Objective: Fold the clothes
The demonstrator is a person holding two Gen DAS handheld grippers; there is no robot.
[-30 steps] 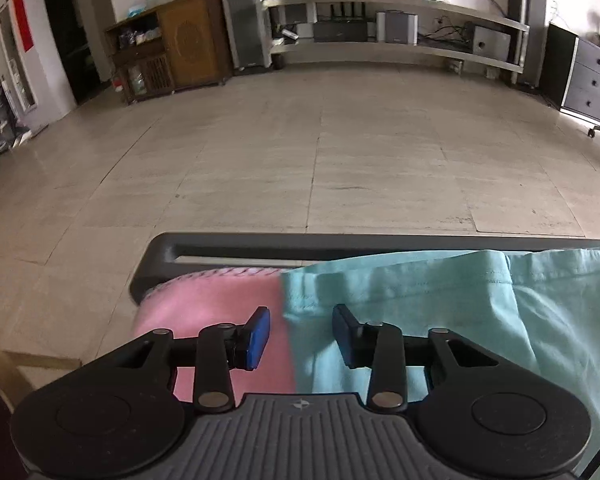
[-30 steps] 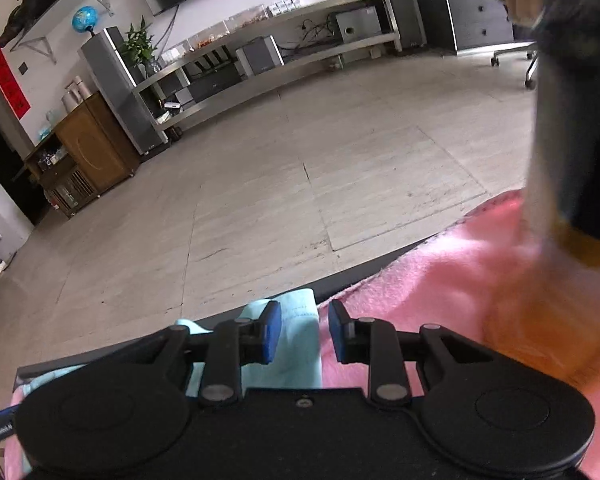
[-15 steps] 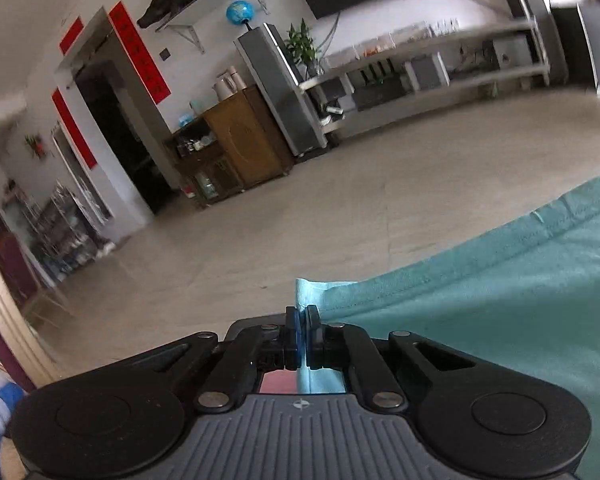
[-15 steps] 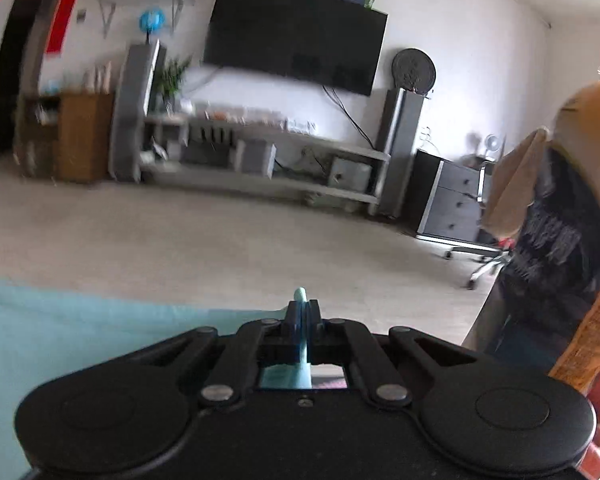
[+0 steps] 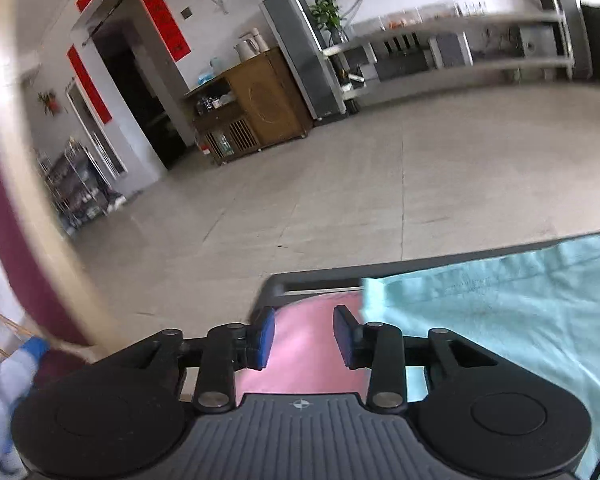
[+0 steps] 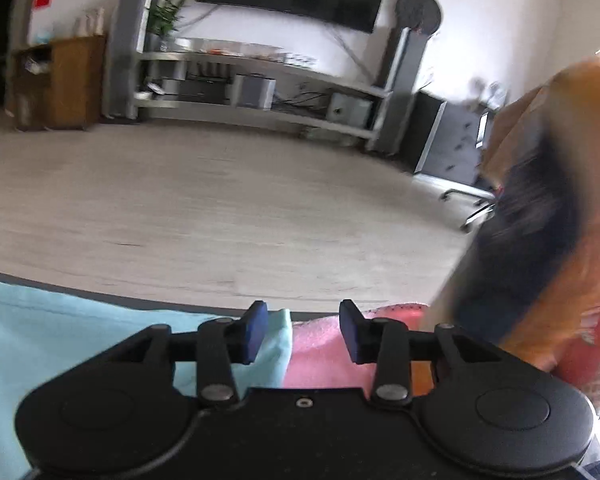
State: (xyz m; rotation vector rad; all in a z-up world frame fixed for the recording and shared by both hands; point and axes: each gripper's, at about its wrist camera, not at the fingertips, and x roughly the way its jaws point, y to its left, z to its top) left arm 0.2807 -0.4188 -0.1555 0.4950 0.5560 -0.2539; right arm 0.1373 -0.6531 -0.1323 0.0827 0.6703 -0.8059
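A teal garment (image 5: 500,320) lies spread over a pink blanket (image 5: 304,344) on a dark-framed table (image 5: 312,280). My left gripper (image 5: 304,338) hovers over the pink blanket just left of the garment's corner; its jaws are opening and nothing is between them. In the right wrist view the teal garment (image 6: 60,320) fills the lower left and the pink blanket (image 6: 320,356) shows to its right. My right gripper (image 6: 302,334) hangs over the garment's right edge, its jaws opening, and the pads press on nothing.
A blurred orange and dark heap of clothes (image 6: 540,240) stands close at the right of the right wrist view. Beyond the table edge lies tiled floor (image 5: 340,200), with a wooden cabinet (image 5: 256,104) and a long shelf unit (image 6: 260,80) at the far wall.
Half a second ago both grippers were shut on teal fabric and raised. Now both have let go, their jaws stand apart, and the garment lies flat on the table.
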